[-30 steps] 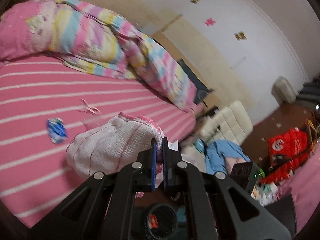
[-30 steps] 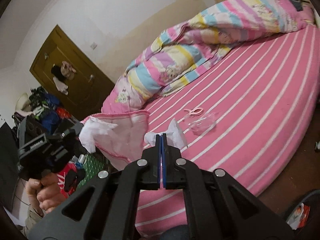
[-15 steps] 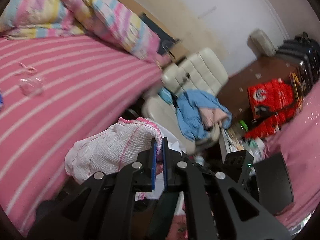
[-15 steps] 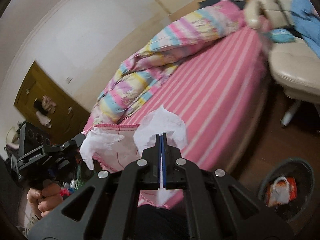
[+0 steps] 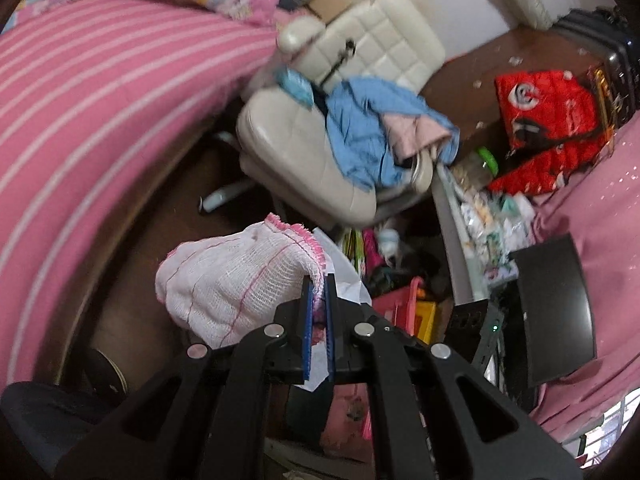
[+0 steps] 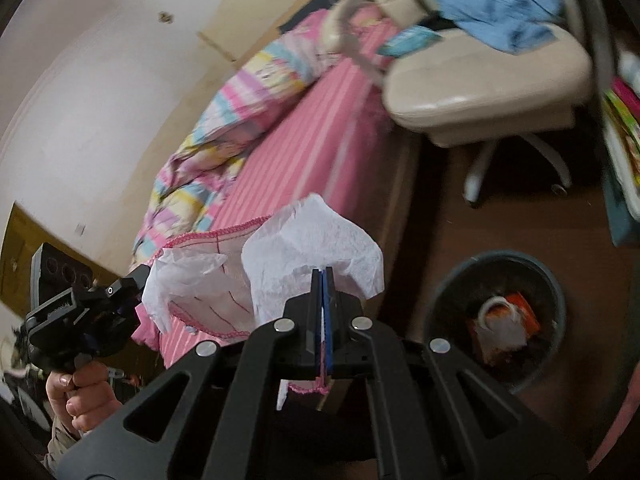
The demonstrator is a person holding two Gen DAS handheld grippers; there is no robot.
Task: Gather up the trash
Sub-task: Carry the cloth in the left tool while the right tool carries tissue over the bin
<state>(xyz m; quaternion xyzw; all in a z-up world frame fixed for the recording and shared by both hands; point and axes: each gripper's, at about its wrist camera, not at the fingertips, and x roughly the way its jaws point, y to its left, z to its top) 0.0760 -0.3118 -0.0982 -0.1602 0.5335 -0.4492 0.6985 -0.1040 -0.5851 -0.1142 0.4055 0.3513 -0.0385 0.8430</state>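
My left gripper (image 5: pixel 318 280) is shut on the pink-hemmed edge of a white mesh cloth (image 5: pixel 236 280) and on a white tissue behind it, held in the air over the floor. My right gripper (image 6: pixel 322 276) is shut on a crumpled white tissue (image 6: pixel 316 240) together with the other edge of the same cloth (image 6: pixel 212 296). The left gripper shows in the right wrist view (image 6: pixel 132 292), held by a hand, with a second tissue (image 6: pixel 176 280) at its tip. A dark round bin (image 6: pixel 496 316) with trash inside stands on the floor at the lower right.
A pink striped bed (image 5: pixel 92 112) with a rolled quilt (image 6: pixel 224 120) lies to the left. A cream office chair (image 5: pixel 332 132) with blue clothes stands ahead. Red bags (image 5: pixel 548 120), a black monitor (image 5: pixel 556 312) and floor clutter fill the right side.
Both grippers have swung away from the bed top with the cloth and tissues, out over the floor. The chair and the bin have come into view.
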